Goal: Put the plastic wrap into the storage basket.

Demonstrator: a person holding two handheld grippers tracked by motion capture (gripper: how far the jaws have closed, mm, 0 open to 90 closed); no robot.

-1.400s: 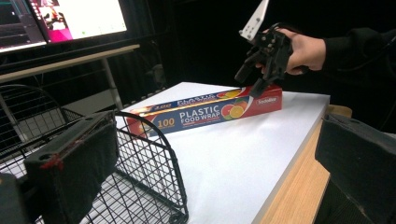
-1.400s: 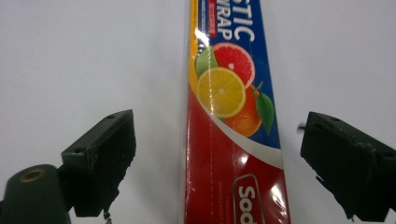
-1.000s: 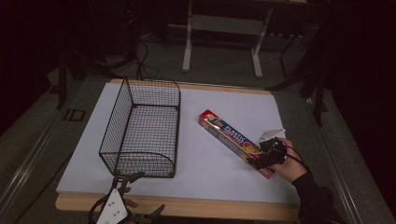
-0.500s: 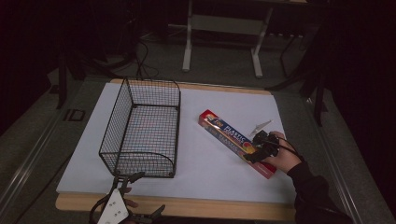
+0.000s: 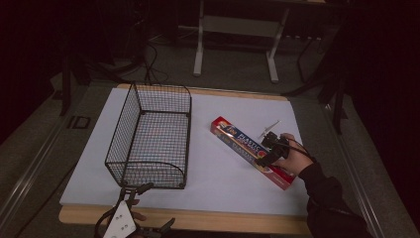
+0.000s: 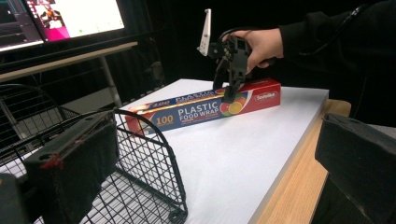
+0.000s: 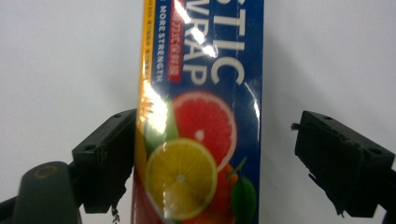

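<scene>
A long red and blue box of plastic food wrap lies slantwise on the white mat, right of centre. My right gripper hangs over its near half, open. In the right gripper view the box runs up between the jaws of the right gripper; the left jaw touches the box's edge and the right jaw stands clear of it. My left gripper rests at the table's front edge by the basket, open and holding nothing. The left gripper view also shows the box and the right gripper.
A black wire basket stands left of centre on the white mat; its near corner is close in front of my left gripper. A wooden table edge runs along the front. A desk frame stands behind the table.
My right gripper has slid from the box's near end up along it, toward the middle, and now straddles it. The left gripper and the basket have not moved.
</scene>
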